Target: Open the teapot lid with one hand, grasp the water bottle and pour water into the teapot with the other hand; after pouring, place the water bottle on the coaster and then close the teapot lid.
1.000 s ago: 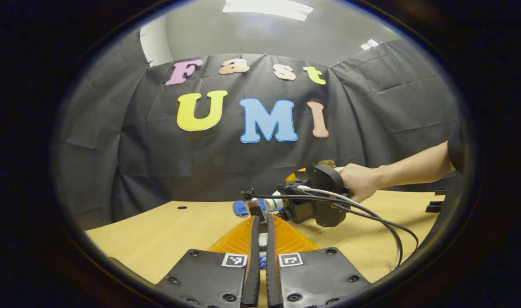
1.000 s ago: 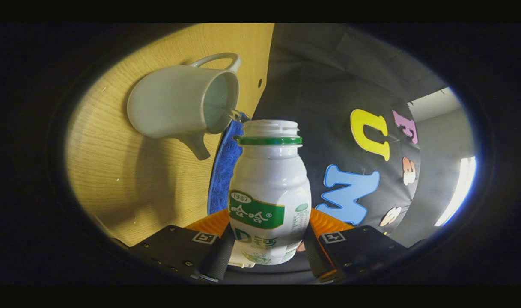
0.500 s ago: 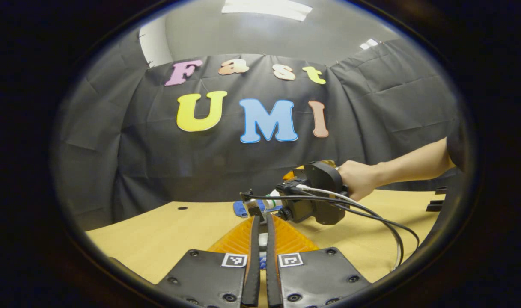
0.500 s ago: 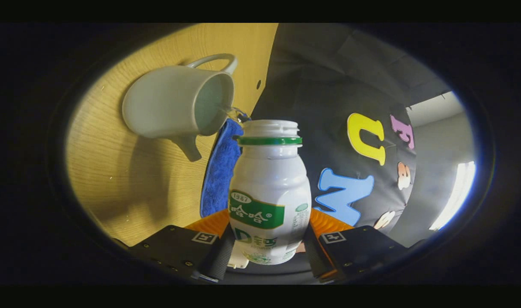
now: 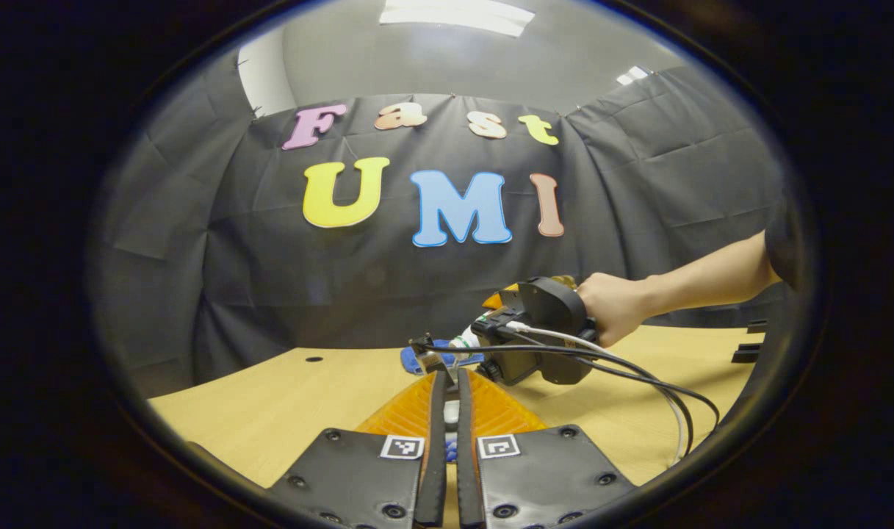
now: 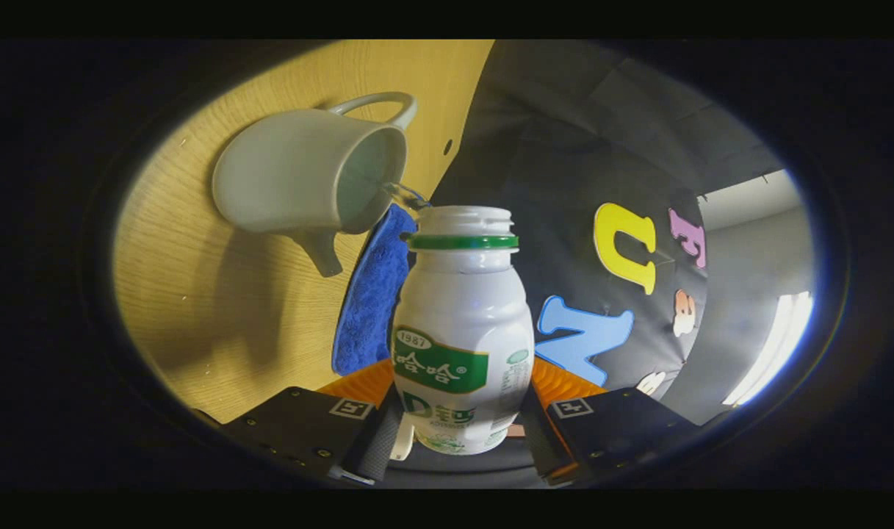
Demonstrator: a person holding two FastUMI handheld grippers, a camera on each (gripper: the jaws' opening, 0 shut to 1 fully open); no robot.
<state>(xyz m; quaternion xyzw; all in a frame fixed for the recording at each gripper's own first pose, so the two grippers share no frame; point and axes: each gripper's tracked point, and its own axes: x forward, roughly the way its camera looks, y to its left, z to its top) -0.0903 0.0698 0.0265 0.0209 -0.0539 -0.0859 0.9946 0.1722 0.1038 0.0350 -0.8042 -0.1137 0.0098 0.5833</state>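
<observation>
Step in hand, by my read: the pour. Lid looks already off, bottle tipped over the pot, stream running.

L to R in the right gripper view: pale yellow wood-grain table [image 6: 197, 308]; on it the white ceramic teapot [image 6: 292, 180] w/ loop handle and short spout, mouth open, no lid on it. Thin clear water stream [image 6: 399, 195] bridges from the bottle's mouth to the pot's rim. Just beside the pot lies the blue fuzzy cloth coaster [image 6: 369, 294]. Then the white plastic water bottle w/ green neck ring and green label [image 6: 461, 330], cap off, tilted on its side toward the pot, clamped at its base by the right gripper [image 6: 461, 433], one finger each side.

Left gripper view, L to R: table again, the left gripper [image 5: 447, 441] w/ fingers drawn nearly together on a small pale piece, prob the lid's knob, though too hidden to be sure; beyond it the right gripper in a hand [image 5: 612, 312], held above the table.

Next move calls for: righting the bottle w/o dripping, then carrying it a short way to the coaster and setting it upright there before letting go. The left claw needs to keep the lid clear till then.

Count: 1 teapot, 1 bottle, 1 coaster, 2 grippers, 1 hand seen.
</observation>
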